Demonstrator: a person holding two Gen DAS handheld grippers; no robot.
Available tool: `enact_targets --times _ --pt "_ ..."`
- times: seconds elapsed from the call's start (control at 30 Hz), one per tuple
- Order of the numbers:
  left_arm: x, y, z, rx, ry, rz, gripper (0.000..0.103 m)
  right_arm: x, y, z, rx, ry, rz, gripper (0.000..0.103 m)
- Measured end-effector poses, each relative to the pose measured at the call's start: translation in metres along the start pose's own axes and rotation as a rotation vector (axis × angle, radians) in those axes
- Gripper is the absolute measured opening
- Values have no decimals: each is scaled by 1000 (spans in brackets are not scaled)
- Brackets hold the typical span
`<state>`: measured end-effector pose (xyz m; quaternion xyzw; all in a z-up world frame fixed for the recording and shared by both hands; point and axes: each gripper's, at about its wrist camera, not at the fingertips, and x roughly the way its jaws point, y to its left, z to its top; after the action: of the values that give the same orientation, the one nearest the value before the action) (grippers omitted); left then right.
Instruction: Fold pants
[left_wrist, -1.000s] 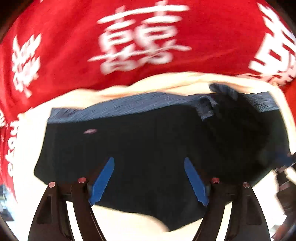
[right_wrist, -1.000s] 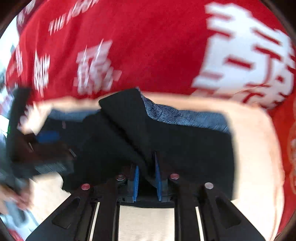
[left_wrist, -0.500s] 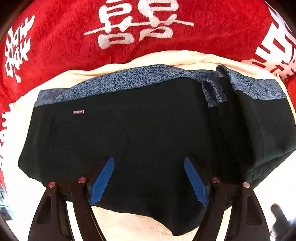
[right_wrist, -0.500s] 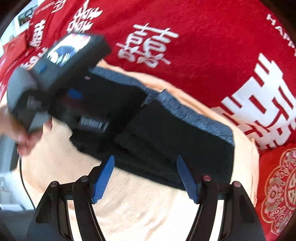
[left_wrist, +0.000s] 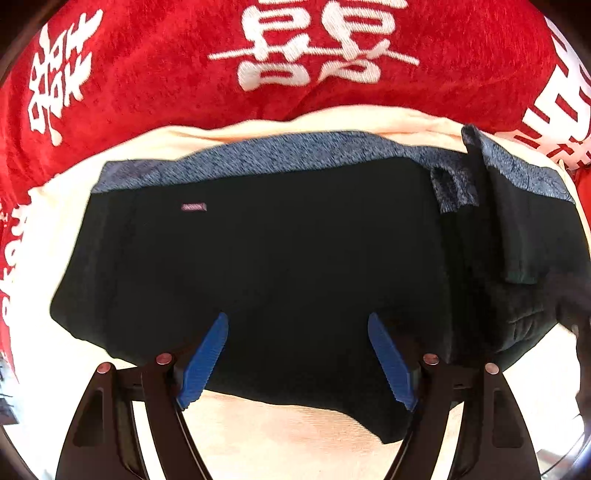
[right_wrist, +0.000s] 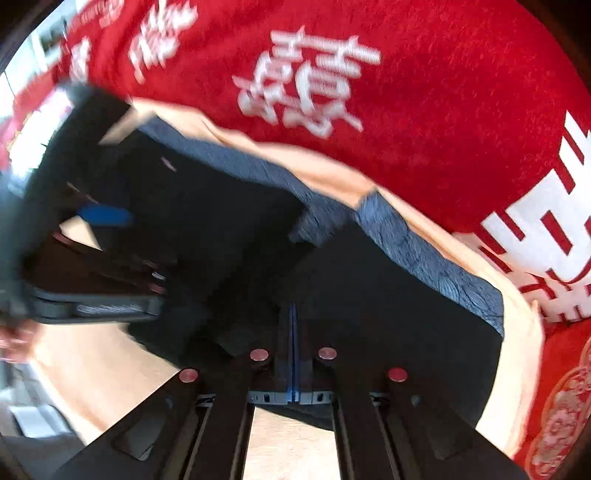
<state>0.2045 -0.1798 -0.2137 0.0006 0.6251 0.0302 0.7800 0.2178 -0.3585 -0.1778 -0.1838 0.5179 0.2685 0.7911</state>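
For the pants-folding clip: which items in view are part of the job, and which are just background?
Part of the job:
- black pants, with grey-blue waistband
- left gripper, open over the pants
- right gripper, shut

Background:
- cream cloth under the pants
- red blanket with white characters

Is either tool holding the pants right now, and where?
The left tool is open over the black pants, gripping nothing. The right tool is shut above the pants' near edge; whether fabric is pinched cannot be told.
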Motion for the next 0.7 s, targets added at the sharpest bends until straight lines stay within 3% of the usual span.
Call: enact_targets --times 0.1,0.17,0.23,0.3,0.4,0.6,0.63,0.67,0.7 --pt "-8 5 11 -9 6 -13 79 -4 16 -1 -10 13 90 0" --pt "-19 7 19 -18 8 -70 79 -9 1 -6 161 -8 154 1" --pt "-24 -4 29 11 -7 -165 79 -11 -31 -18 401 -11 205 13" --pt "-29 -21 38 65 -7 -266 79 -11 -63 -38 603 -3 256 46" --pt "-26 -57 51 159 21 -408 79 -13 -94 -64 726 -14 274 49" --pt "-2 -101 61 249 71 -479 78 -19 -117 -89 805 -16 268 49" --pt "1 -102 61 252 77 -488 67 -20 -119 -93 812 -18 274 49" --pt "5 -103 62 254 94 -503 45 -19 -120 -96 818 -20 282 49" --pt "9 -106 61 258 122 -495 35 -19 -120 -98 825 -22 295 48"
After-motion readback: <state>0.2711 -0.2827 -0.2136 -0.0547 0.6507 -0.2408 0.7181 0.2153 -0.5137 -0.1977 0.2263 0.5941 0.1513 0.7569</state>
